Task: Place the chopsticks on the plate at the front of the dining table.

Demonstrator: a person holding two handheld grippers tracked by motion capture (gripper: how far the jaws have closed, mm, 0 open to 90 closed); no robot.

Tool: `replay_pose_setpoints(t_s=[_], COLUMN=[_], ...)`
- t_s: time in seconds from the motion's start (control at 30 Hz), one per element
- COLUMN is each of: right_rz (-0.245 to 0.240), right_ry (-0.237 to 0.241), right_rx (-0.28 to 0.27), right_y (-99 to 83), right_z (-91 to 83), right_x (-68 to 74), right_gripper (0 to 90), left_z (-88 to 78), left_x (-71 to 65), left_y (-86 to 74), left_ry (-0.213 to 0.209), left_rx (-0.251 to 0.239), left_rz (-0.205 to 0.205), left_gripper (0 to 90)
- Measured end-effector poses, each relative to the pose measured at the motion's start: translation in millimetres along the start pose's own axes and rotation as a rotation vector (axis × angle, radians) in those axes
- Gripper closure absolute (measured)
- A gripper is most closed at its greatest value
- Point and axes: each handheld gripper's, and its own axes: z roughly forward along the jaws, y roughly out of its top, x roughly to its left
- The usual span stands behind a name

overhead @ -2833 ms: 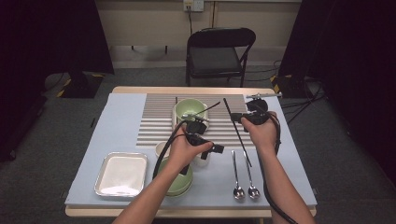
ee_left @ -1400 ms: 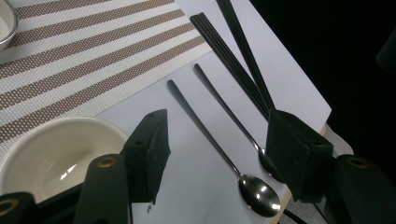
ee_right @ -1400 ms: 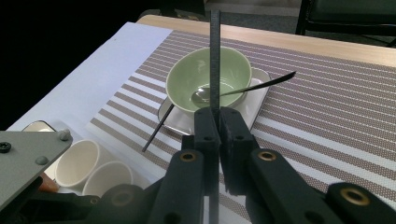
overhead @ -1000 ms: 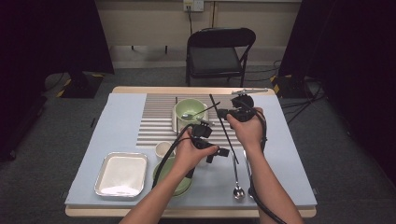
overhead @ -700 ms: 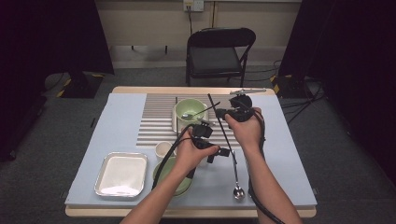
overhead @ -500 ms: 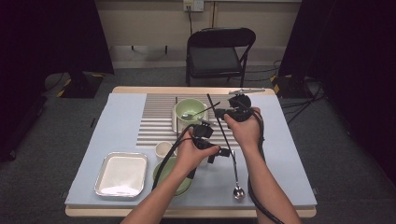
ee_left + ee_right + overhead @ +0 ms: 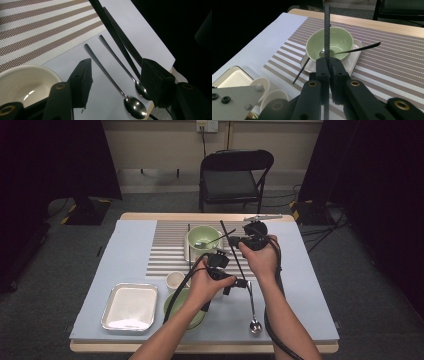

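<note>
My right gripper (image 7: pixel 232 240) (image 7: pixel 329 62) is shut on a black chopstick (image 7: pixel 235 252) (image 7: pixel 327 30), holding it above the table near its middle. The stick slants down toward the near side. Its lower end (image 7: pixel 120 42) runs between the jaws of my left gripper (image 7: pixel 237 282) (image 7: pixel 115 77), close to the right-hand pad (image 7: pixel 153 82). Those jaws have just been closing a little and stand apart, with no pad pressing on the stick. Two spoons (image 7: pixel 112 80) (image 7: pixel 252 307) lie on the blue mat below them.
A green bowl (image 7: pixel 203 237) (image 7: pixel 337 37) with a spoon (image 7: pixel 357 48) sits on a white plate on the striped placemat (image 7: pixel 167 245). A second chopstick (image 7: pixel 299 71) lies beside it. Nearer stand white cups (image 7: pixel 175 280) (image 7: pixel 22 82), a green bowl (image 7: pixel 180 307) and a metal tray (image 7: pixel 130 306).
The right hand has carried the chopstick left and nearer. The left gripper has come up to the stick's lower end. In the last second nothing visibly moved.
</note>
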Motion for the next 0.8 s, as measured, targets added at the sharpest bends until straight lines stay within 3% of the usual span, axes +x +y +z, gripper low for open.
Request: replay_pose_setpoints(t_s=[0.8], right_rz=[0.003], right_ry=[0.002], right_rx=[0.004], right_y=[-0.7], right_z=[2.5], right_x=[1.6], right_gripper=[86.1], left_z=[2.2], left_x=[-1.5], left_y=[0.7], left_ry=[-0.011], left_rx=[-0.019], left_rz=[-0.017], left_gripper=[48.6])
